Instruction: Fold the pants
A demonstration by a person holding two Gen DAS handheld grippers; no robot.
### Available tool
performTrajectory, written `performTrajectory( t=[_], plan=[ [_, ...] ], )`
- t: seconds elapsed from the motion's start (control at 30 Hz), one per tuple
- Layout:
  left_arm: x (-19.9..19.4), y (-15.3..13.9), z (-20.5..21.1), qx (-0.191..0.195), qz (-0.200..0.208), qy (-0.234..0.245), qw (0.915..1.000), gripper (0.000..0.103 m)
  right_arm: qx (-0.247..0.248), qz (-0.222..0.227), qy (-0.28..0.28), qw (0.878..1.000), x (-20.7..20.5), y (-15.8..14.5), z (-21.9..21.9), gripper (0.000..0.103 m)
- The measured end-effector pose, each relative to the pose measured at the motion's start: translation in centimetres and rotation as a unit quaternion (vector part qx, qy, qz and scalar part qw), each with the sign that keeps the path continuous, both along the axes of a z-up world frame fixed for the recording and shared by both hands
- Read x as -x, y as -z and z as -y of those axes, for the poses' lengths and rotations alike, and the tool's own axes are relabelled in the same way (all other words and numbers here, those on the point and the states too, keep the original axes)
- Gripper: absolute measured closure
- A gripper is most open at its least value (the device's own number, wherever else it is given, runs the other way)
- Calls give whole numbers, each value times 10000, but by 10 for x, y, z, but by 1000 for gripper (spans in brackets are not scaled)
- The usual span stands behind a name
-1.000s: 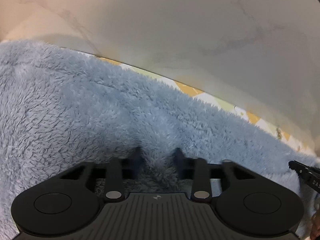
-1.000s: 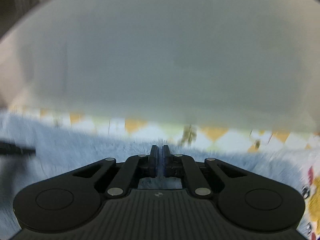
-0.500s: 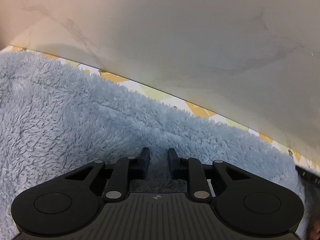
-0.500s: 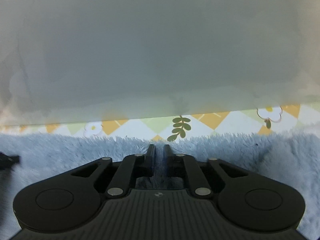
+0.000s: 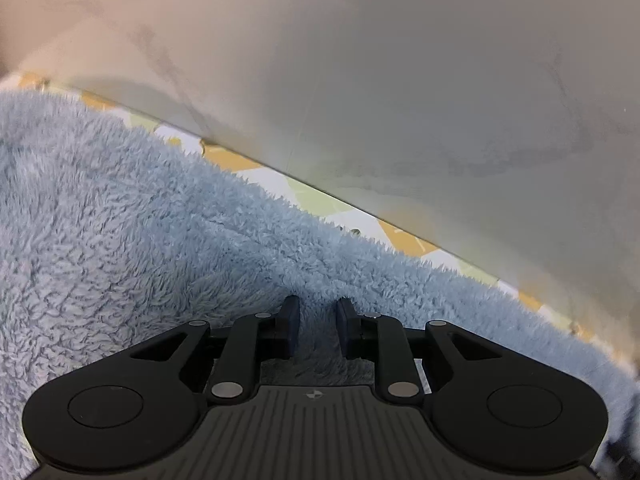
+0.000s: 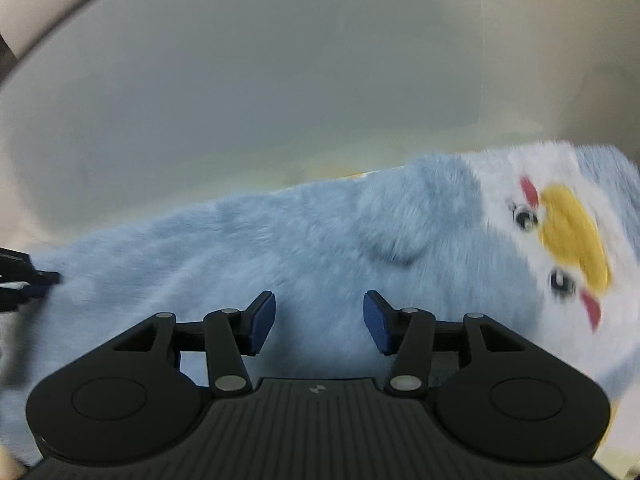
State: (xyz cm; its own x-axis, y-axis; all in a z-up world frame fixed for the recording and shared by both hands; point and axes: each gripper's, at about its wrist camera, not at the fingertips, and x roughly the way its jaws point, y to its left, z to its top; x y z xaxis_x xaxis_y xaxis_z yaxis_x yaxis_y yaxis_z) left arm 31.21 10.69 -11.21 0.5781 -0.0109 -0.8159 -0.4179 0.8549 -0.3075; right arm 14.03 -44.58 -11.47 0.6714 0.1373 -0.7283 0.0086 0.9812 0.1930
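Pale-blue fluffy fleece pants (image 5: 168,240) look soft, light and floppy, best taken at an edge; left gripper (image 5: 317,326) pinches a fleece fold; right gripper (image 6: 319,322) is opening, jaws spread clear above the pile.

A patterned cloth (image 5: 248,168) with orange and white diamonds lies beneath, meeting a pale marbled wall (image 5: 360,80).

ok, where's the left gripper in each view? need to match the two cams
Left wrist: left gripper bottom centre, jaws pinching a ridge of the blue fleece pants.
Right wrist: its black tip at the far left edge, against the pants.
Shared landmark: the pants' far edge along the pale wall.
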Motion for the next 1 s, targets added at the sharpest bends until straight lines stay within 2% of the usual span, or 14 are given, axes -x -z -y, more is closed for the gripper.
performTrajectory(
  t=[0.07,0.13,0.2,0.33,0.43,0.63,0.73,0.87,0.93,0.97,1.0],
  plan=[
    [6,-9,-10,229,2,-43,9997,77,-41,-3,-145,9999,14,-4,-7,51],
    [22,-25,-18,137,164,-70,9997,55,-29,-57,-343,9994,33,-14,-21,51],
    [46,-46,-22,-34,464,21,9989,51,-42,-101,-634,9979,53,-20,-44,51],
    [97,-68,-37,-73,698,277,9972,49,74,-289,-1367,9902,87,-22,-96,51],
    [136,-69,-59,-17,604,288,9978,49,175,-582,-1799,9818,106,-15,-137,51],
    [208,-59,-106,235,210,405,9987,49,187,-742,-2832,9560,125,0,-235,51],
    [235,-51,-135,498,115,317,9982,49,193,-844,-2942,9518,118,15,-276,50],
    [263,-43,-171,822,158,199,9963,49,303,-802,-2695,9592,104,24,-307,47],
    [270,-34,-189,881,173,171,9958,48,470,-713,-2590,9621,106,22,-312,63],
    [275,-32,-197,940,179,156,9953,48,537,-712,-2543,9630,107,25,-311,89],
    [280,-33,-201,1014,192,139,9946,48,551,-767,-2481,9641,110,23,-310,88]
  ],
)
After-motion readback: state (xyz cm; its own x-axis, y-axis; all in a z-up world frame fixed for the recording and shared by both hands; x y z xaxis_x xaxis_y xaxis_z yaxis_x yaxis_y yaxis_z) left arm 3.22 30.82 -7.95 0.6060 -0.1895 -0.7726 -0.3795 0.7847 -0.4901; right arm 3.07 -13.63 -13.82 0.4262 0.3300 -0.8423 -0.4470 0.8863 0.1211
